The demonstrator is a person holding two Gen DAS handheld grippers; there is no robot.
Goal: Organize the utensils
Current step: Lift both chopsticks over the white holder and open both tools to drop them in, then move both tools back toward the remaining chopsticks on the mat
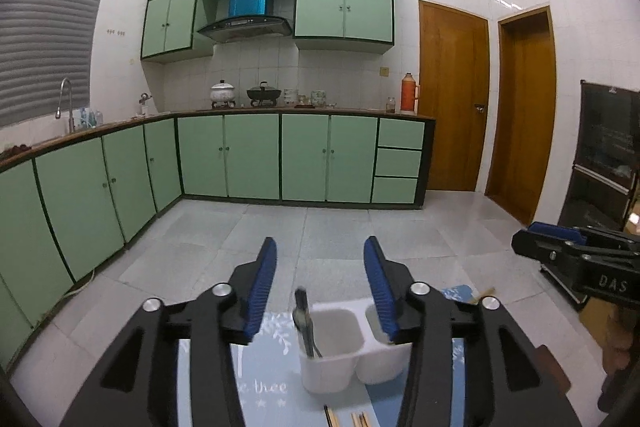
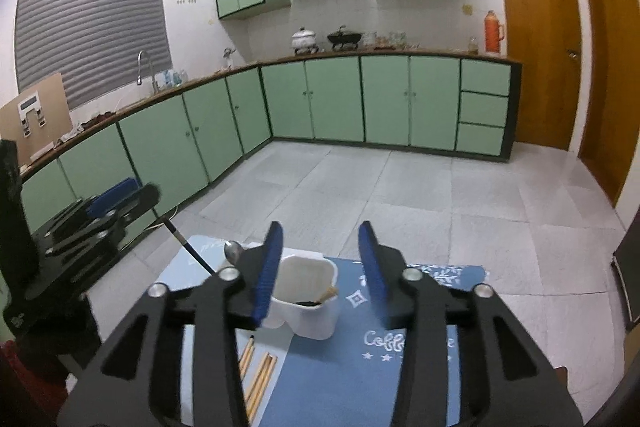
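A white two-compartment utensil holder (image 1: 340, 351) (image 2: 308, 303) stands on a blue placemat (image 1: 272, 387) (image 2: 352, 371). My left gripper (image 1: 320, 259) hangs open above and behind the holder with nothing between its blue pads. A blurred dark-handled utensil (image 1: 303, 323) leans in the left compartment. My right gripper (image 2: 320, 259) is also open and empty over the other compartment, where a wooden chopstick end (image 2: 329, 294) sticks out. A spoon bowl (image 2: 233, 251) and a black handle (image 2: 188, 247) show at the holder's far side. Several loose chopsticks (image 2: 260, 375) (image 1: 356, 419) lie on the mat.
Each view catches the other gripper at its edge: the right gripper (image 1: 536, 237), the left gripper (image 2: 132, 197). Green kitchen cabinets (image 1: 228, 155) and a tiled floor (image 2: 400, 195) lie beyond. Wooden doors (image 1: 452, 99) are at the right, a dark shelf unit (image 1: 608, 155) at the far right.
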